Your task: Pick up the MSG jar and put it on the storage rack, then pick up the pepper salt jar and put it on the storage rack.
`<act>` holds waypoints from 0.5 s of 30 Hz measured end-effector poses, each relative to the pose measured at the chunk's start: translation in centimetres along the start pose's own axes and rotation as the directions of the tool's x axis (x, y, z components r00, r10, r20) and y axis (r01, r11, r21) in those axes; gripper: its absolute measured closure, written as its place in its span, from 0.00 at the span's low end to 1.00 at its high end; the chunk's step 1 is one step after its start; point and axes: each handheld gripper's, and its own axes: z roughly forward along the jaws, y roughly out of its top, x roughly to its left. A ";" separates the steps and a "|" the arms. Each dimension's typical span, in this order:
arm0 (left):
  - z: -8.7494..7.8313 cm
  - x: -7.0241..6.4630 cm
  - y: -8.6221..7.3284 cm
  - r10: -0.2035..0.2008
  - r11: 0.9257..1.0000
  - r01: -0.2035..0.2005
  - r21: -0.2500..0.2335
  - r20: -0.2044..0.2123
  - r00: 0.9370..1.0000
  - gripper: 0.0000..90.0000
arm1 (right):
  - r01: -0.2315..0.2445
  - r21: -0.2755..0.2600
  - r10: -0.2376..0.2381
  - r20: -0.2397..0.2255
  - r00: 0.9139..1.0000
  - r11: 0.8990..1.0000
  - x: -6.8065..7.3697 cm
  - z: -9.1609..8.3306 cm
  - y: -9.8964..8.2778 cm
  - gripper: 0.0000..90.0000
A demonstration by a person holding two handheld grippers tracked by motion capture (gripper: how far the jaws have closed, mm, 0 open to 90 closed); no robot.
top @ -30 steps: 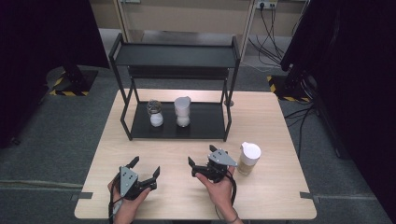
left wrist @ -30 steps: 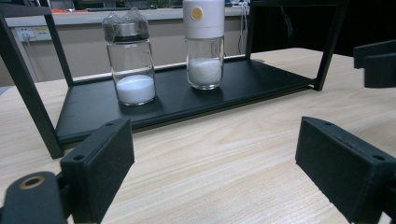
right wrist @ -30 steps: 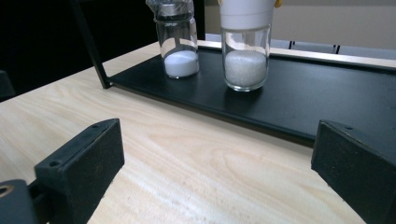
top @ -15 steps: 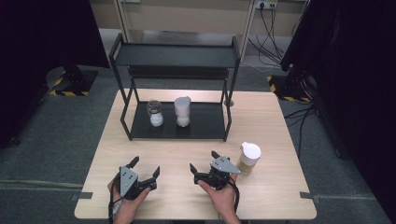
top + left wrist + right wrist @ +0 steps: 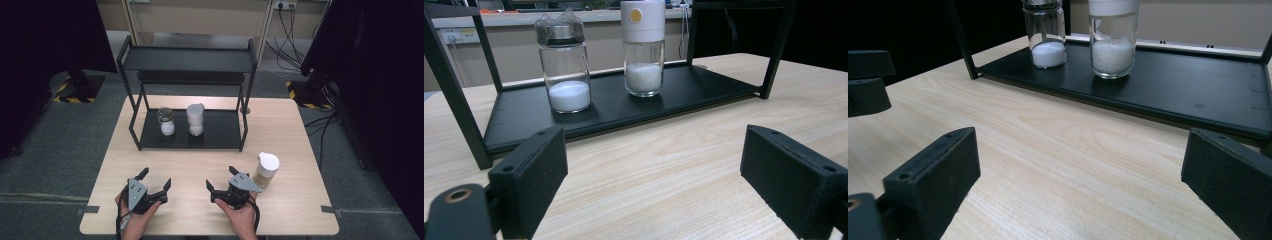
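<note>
Both grippers, left point(image 5: 155, 180) and right point(image 5: 220, 179), rest wide open and empty on the table point(image 5: 200, 165). 2 jars point(image 5: 166, 122) stand shelved on the rack point(image 5: 220, 135); the capped jar point(image 5: 265, 170) beside the right gripper likely awaits placing.

Your high view sits above your side of the table point(image 5: 295, 145), looking forward and down, far enough to take in the whole top and the black rack point(image 5: 190, 90). Your left gripper view rides low near the tabletop, facing the rack's lower shelf point(image 5: 624, 102) from close, rack leg at its left. Your right gripper view is equally low, angled leftward across the same shelf point(image 5: 1168, 85). All three share the two jars: clear-topped jar point(image 5: 564, 65) and white-capped jar point(image 5: 642, 47).
</note>
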 end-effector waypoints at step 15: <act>0.0 -0.1 0.0 0.007 1.000 -0.007 -0.003 -0.003 1.000 0.12 | -0.014 -0.006 0.014 0.098 0.995 1.000 -0.9 -2.8 -0.3 0.04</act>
